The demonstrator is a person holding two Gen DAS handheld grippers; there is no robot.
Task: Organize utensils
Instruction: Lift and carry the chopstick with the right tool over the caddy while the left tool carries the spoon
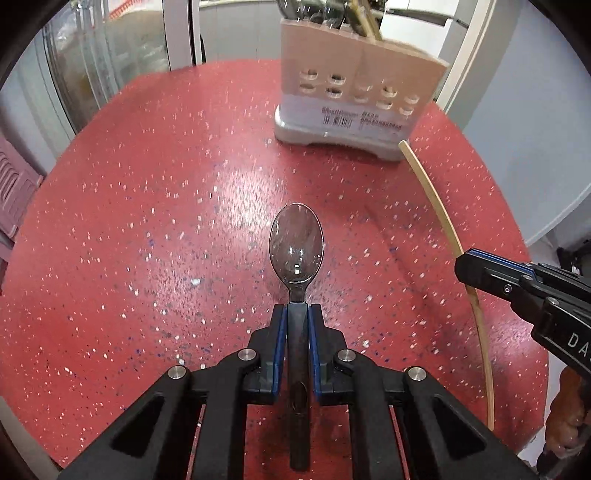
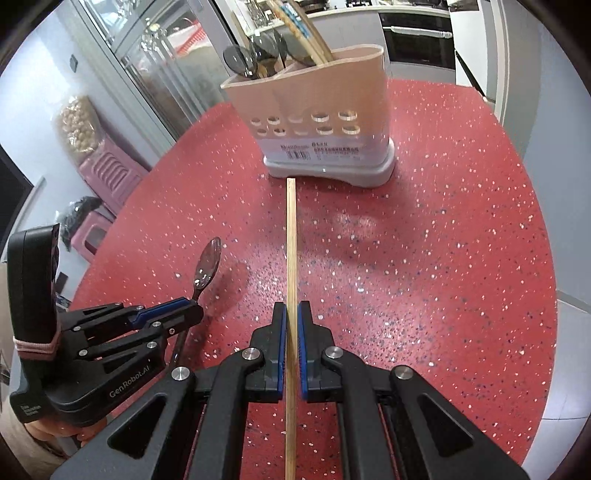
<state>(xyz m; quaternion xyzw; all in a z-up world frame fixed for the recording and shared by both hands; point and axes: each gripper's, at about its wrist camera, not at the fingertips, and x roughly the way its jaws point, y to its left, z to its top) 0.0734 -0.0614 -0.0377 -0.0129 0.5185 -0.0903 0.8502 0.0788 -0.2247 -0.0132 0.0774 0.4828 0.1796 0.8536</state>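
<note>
Step in hand: transport. Both tools are loaded and face the utensil holder (image 2: 314, 122) at the far side of the red speckled tabletop (image 2: 424, 258).

Left gripper (image 1: 298, 314): jaws closed narrow on the handle of a dark translucent plastic spoon (image 1: 296, 245); bowl points forward, away from the gripper and toward the holder. Whether it is lifted off the surface cannot be told for certain.

Right gripper (image 2: 291, 314): jaws nearly closed around a single wooden chopstick (image 2: 291, 240), held part-way along its length, tip aimed at the holder's grey base.

Holder: beige, perforated walls, divided into compartments, barcode label low on the front. One compartment already carries dark spoons (image 2: 255, 55); the neighbouring one carries chopsticks (image 2: 306, 33) leaning outward.

Judgement: sorting appears well advanced. The next move calls for raising each item above the rim, tipping it upright, and dropping spoon with spoons, chopstick with chopsticks. The chopstick's long overhang may snag the rim.
</note>
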